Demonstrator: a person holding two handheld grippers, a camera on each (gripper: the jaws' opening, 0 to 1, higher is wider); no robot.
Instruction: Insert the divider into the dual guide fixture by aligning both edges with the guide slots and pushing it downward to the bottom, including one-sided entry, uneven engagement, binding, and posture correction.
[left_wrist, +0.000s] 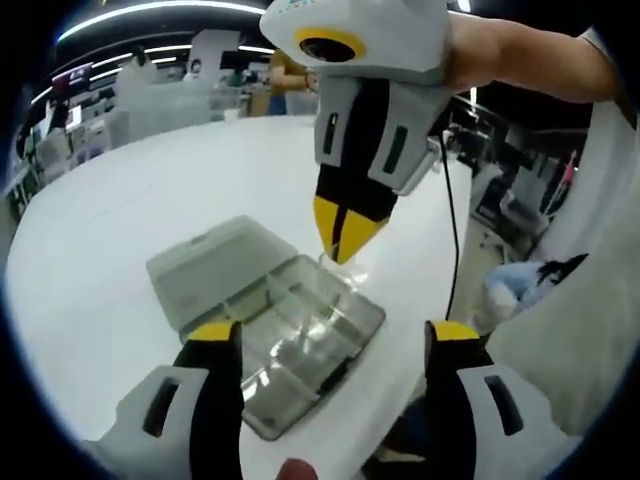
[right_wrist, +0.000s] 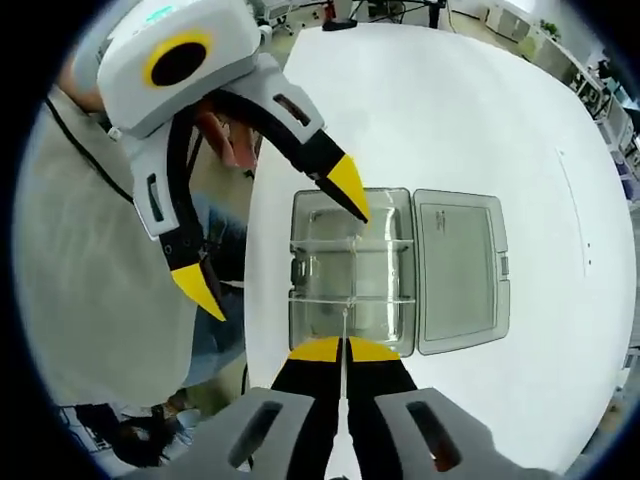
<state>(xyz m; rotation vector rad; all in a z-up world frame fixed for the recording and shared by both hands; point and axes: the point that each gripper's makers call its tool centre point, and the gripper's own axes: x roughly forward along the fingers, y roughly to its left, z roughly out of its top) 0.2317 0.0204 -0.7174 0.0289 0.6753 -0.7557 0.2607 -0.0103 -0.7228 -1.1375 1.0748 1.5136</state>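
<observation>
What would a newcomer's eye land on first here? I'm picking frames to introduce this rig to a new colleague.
Most striking is the clear plastic compartment box lying open near the edge of the round white table, its hinged lid folded flat beside it. Next, the right gripper, yellow-tipped jaws pressed together on a thin transparent divider standing over the box. The left gripper hangs open by the box's other side.

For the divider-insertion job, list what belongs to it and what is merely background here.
Job:
clear compartment box, lid open
thin clear divider
right hand-held gripper, shut on divider
left hand-held gripper, open

Background:
white table
black cable
</observation>
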